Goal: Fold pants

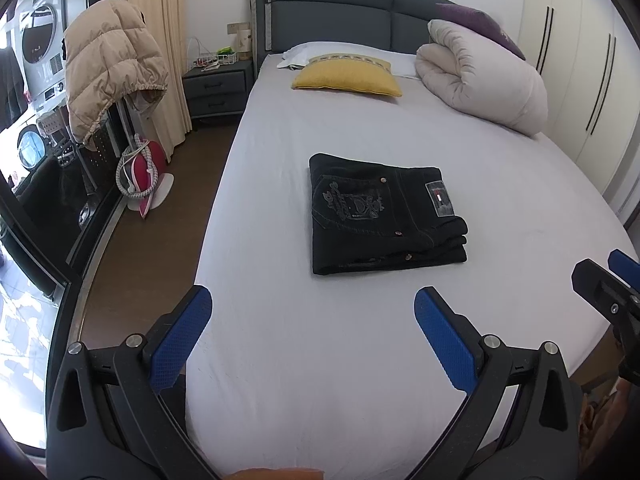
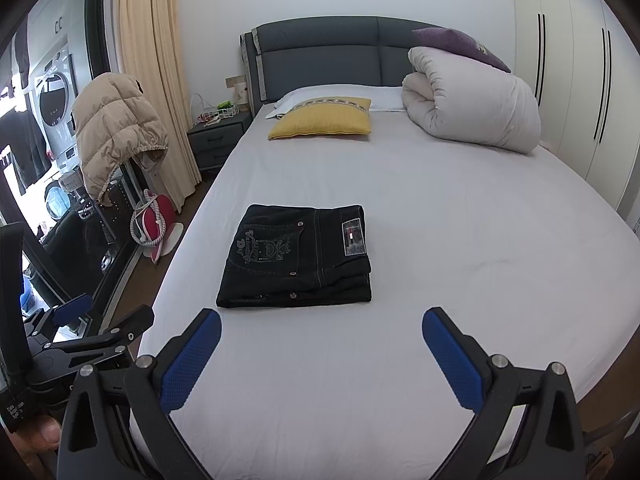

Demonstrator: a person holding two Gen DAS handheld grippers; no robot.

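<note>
Flanking pants (image 1: 386, 214): pillow (image 1: 347, 76), duvet (image 1: 482, 76)

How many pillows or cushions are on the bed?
3: a yellow cushion near the headboard, a white pillow behind it, a purple cushion atop the rolled duvet. Others may be hidden.

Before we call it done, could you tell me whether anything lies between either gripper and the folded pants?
Nothing visible does: only bare sheet separates the open left gripper and open right gripper from the folded pants.
</note>
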